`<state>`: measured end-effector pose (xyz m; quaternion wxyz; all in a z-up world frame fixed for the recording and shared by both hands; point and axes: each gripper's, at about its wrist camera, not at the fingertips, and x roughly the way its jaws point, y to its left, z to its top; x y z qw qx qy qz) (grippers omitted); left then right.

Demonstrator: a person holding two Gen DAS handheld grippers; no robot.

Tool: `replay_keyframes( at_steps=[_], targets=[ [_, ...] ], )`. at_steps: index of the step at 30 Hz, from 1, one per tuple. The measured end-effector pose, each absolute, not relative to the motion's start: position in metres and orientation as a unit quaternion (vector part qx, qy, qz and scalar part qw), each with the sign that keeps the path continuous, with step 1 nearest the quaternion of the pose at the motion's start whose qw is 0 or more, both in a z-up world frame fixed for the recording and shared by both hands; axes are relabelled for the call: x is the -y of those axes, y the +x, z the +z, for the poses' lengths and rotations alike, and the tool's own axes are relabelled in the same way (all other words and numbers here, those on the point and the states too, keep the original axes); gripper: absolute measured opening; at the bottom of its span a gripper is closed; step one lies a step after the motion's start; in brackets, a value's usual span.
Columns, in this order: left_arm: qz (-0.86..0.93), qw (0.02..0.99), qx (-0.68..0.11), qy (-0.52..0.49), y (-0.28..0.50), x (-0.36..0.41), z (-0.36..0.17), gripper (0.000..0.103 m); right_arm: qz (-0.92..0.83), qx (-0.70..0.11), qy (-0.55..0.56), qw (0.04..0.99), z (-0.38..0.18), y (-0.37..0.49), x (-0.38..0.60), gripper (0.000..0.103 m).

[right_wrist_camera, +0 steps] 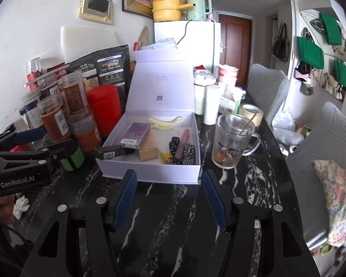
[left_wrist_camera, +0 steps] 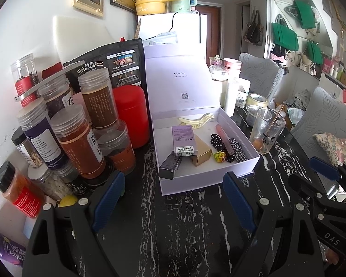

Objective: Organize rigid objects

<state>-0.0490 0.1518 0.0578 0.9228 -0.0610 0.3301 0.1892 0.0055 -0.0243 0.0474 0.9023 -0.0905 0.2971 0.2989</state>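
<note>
An open white box with its lid up stands on the black marble table. In it lie a purple carton, a gold box, a black carton leaning over the rim, a cream hair clip, a pink tube, a candy and dotted scrunchies. My left gripper is open and empty in front of the box. My right gripper is open and empty too.
Several spice jars and a red canister crowd the left. A glass mug with a stick stands right of the box, a tape roll behind it. Chairs stand at the right.
</note>
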Motion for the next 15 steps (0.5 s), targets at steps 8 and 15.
replay_keyframes(
  at_steps=[8,15],
  targets=[
    [0.187,0.922,-0.334,-0.059,-0.0481,-0.1518,0.0566,0.088,0.297,-0.301,-0.090,0.902,0.0455,0.0062,0.0243,0.060],
    [0.187,0.920,-0.338,-0.059,-0.0460,-0.1528,0.0525,0.088,0.294,-0.306,-0.089,0.901,0.0424,0.0082,0.0257,0.060]
  ],
)
